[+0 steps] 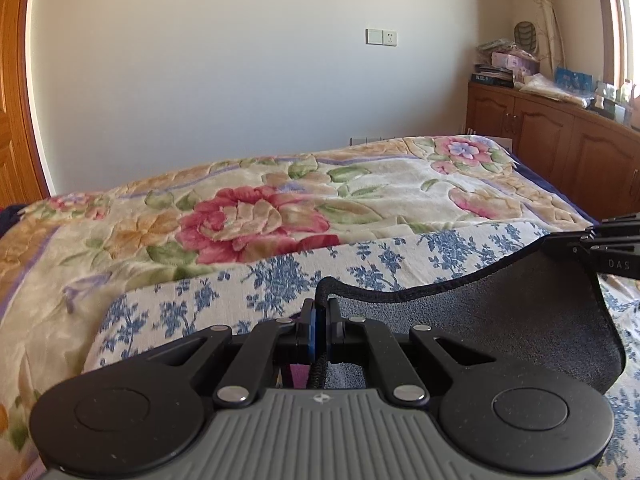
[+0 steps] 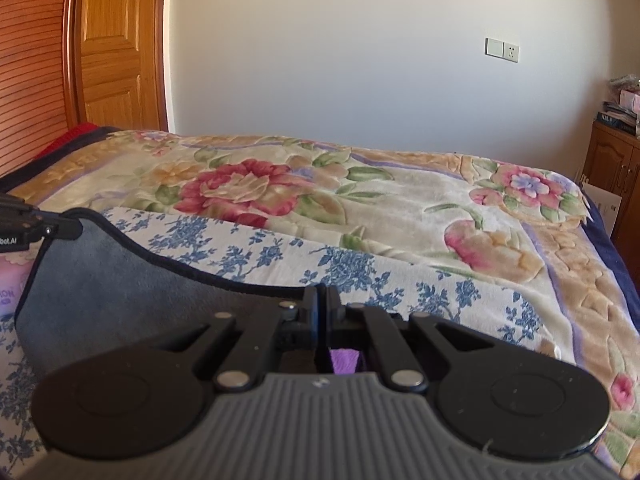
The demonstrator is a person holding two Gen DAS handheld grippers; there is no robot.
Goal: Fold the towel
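A dark grey-blue towel (image 1: 500,320) with a black stitched hem hangs lifted between my two grippers above a bed. My left gripper (image 1: 321,304) is shut on one corner of its hem. My right gripper (image 1: 560,240) shows at the right edge of the left wrist view, shut on the other corner. In the right wrist view the towel (image 2: 112,280) sags to the left, my right gripper (image 2: 321,300) is shut on its hem, and my left gripper (image 2: 76,226) pinches the far corner at the left edge.
A white cloth with blue flowers (image 1: 280,280) lies on the bed under the towel, over a cream floral blanket (image 1: 260,216). A wooden cabinet (image 1: 560,136) with clutter stands at the right, a wooden door (image 2: 116,44) at the left.
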